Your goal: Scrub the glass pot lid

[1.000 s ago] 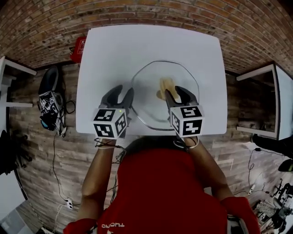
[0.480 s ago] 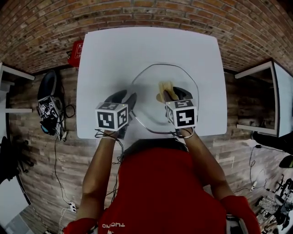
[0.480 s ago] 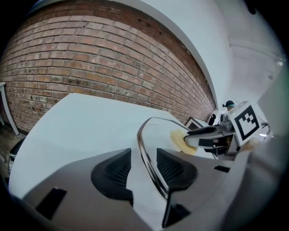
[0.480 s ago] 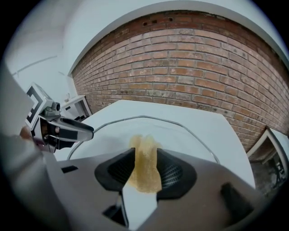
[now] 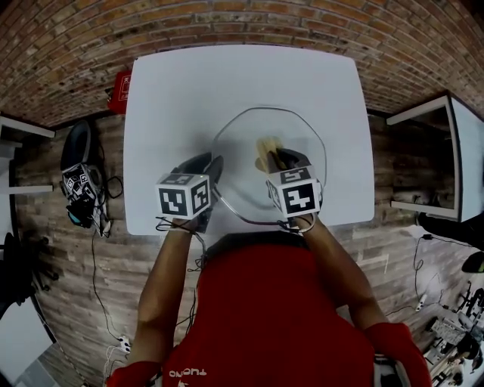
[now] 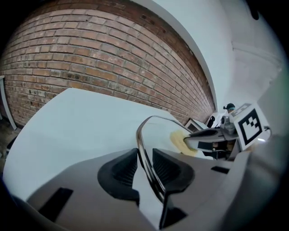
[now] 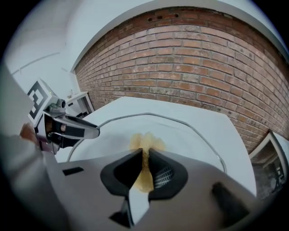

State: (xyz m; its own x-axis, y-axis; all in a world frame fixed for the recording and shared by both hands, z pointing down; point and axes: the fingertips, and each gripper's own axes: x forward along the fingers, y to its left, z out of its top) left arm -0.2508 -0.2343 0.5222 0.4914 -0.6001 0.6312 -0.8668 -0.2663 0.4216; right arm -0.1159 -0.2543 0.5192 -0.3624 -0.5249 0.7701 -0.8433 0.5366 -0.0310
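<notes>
Right now a person in a red shirt [image 5: 257, 317] is standing at the near edge of a white tabletop [image 5: 189, 83], working a gripper in each hand. The glass pot lid [image 5: 302, 151] is resting on the tabletop, toward its near right part, with its metal rim reaching close to the near edge.

The left gripper [image 5: 209, 162] is sitting at the lid's left side. Its dark fingers [image 6: 119, 169] are straddling the metal rim [image 6: 143, 131] and closing in on it. The rim is running up between them, hard by the left pad, while a sliver of white is showing beside the right one, so they are not quite pinching it.

The right gripper [image 5: 281, 157] is reaching over the middle of the lid from the near side. Its fingers [image 7: 122, 173] are closing narrowly on a yellow sponge [image 7: 145, 140], squeezing it thin between the pads, and the sponge's free end is fanning out beyond the tips against the glass.

The two grippers are working near each other, well apart from the far half of the tabletop. A brick wall [image 5: 227, 19] is curving round the far side of the room, planked flooring [image 5: 83, 264] is showing to the left, and something red [image 5: 119, 85] is sitting on the floor by the tabletop's far left corner.
</notes>
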